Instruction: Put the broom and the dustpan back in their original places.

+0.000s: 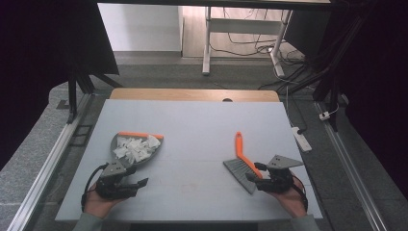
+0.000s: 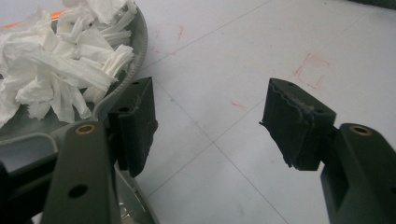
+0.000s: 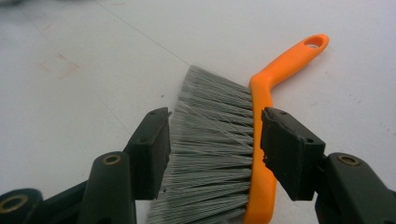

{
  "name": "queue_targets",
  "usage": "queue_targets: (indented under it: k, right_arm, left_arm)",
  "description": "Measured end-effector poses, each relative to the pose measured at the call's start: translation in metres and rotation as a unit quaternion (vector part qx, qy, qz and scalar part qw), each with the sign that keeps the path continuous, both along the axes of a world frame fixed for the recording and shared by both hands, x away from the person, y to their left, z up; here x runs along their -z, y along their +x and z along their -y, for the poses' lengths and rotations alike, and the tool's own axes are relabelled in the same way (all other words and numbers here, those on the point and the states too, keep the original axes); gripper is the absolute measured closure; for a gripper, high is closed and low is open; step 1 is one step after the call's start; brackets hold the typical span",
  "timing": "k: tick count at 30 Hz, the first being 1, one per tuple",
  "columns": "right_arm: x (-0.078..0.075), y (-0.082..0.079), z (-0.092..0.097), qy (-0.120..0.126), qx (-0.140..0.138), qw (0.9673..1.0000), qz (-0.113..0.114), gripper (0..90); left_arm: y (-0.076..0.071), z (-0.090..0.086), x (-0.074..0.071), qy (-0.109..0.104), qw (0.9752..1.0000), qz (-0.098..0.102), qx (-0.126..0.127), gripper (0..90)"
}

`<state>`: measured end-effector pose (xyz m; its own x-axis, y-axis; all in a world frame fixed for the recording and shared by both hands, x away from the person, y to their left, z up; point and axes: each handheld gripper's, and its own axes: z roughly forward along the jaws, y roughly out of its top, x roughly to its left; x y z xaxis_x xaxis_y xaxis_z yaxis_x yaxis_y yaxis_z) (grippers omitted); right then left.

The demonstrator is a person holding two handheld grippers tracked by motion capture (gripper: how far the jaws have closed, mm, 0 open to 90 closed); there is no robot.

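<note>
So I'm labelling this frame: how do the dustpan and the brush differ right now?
The dustpan is grey, rounded and heaped with white paper scraps; the brush is long, with an orange handle and grey bristles. The right gripper straddles the brush; the left gripper is open over bare table beside the dustpan. Both lie flat on the table.

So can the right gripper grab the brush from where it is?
Probably yes: the right gripper is open, with the brush lying between its jaws and nothing in the way.
</note>
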<state>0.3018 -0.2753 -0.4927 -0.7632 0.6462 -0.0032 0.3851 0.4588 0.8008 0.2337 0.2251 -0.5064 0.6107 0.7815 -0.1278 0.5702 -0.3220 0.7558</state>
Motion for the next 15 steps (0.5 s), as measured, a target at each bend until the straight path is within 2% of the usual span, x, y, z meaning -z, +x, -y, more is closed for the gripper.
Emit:
queue_targets:
  k: [15]
  right_arm:
    - [-0.0010,0.0002,0.0003,-0.002,-0.002,1.0000,0.007,42.8]
  left_arm:
    - [0.0013,-0.0005,0.0007,-0.003,1.0000,-0.004,0.002,34.7]
